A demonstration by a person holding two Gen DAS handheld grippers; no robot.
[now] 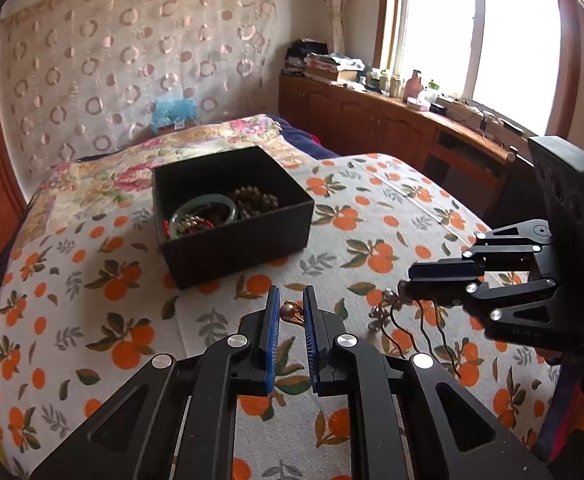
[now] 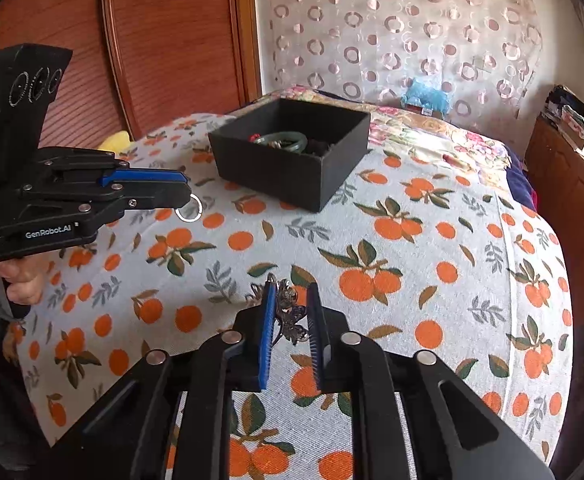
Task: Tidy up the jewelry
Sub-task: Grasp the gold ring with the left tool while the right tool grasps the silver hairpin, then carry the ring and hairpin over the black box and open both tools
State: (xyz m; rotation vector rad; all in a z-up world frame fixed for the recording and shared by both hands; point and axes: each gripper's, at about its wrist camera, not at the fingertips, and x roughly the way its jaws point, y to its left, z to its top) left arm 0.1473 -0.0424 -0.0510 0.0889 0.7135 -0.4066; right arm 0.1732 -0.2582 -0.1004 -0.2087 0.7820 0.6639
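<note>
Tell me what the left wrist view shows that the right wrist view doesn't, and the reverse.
Only the left wrist view shows the window and the cluttered sill below it. Only the right wrist view shows the person's hand on the left gripper's handle and a silver ring at its tip. Both show the black box holding a green bangle, the orange-print cloth and the hair comb between the right gripper's fingers.

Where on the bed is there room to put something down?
The orange-print sheet is bare to the right of the black box, out to the bed's edge. It is crowded near the front: the left gripper holds a ring, the right gripper straddles a metal hairpin.
</note>
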